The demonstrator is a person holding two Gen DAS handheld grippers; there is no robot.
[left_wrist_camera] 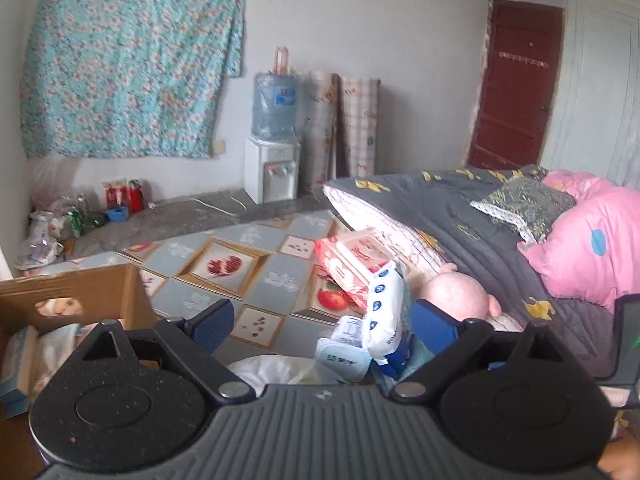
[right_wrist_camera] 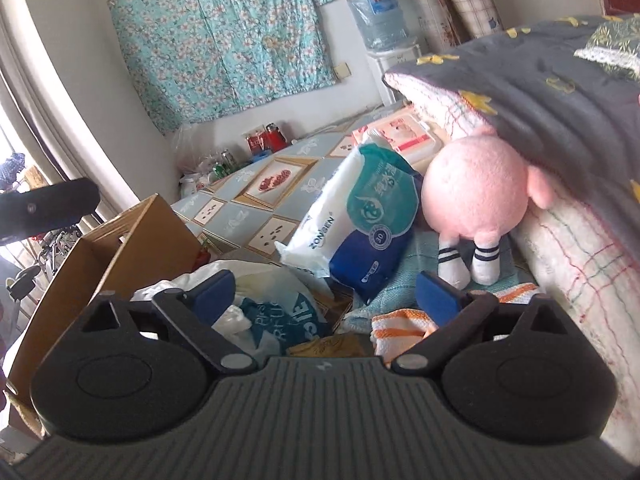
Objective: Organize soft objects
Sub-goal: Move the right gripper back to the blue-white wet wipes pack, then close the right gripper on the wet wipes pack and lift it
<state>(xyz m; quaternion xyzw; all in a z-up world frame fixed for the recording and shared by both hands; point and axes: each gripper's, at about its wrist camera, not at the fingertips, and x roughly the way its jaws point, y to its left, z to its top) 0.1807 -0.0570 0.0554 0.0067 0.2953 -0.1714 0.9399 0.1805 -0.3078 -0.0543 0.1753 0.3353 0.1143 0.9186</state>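
Observation:
In the left wrist view my left gripper point(left_wrist_camera: 324, 324) is open, its blue pads wide apart over the patterned floor mat point(left_wrist_camera: 224, 268). A white and blue wipes pack point(left_wrist_camera: 382, 312) leans just inside the right pad, and nothing is pinched. Behind it lie a pink pack point(left_wrist_camera: 352, 264) and a pink plush toy point(left_wrist_camera: 460, 296). My right gripper point(right_wrist_camera: 326, 296) is open above a white plastic bag point(right_wrist_camera: 276, 312) and an orange striped towel point(right_wrist_camera: 400, 328). Ahead stand the wipes pack point(right_wrist_camera: 360, 216) and the plush toy point(right_wrist_camera: 476, 196), which leans on the bedding.
An open cardboard box point(left_wrist_camera: 100, 284) sits at the left with tissue packs point(left_wrist_camera: 16, 360) inside; its wall point(right_wrist_camera: 132, 236) also borders the right gripper's left side. A grey quilt point(left_wrist_camera: 460, 208) and pink pillows point(left_wrist_camera: 592, 248) rise on the right. A water dispenser point(left_wrist_camera: 274, 176) stands by the far wall.

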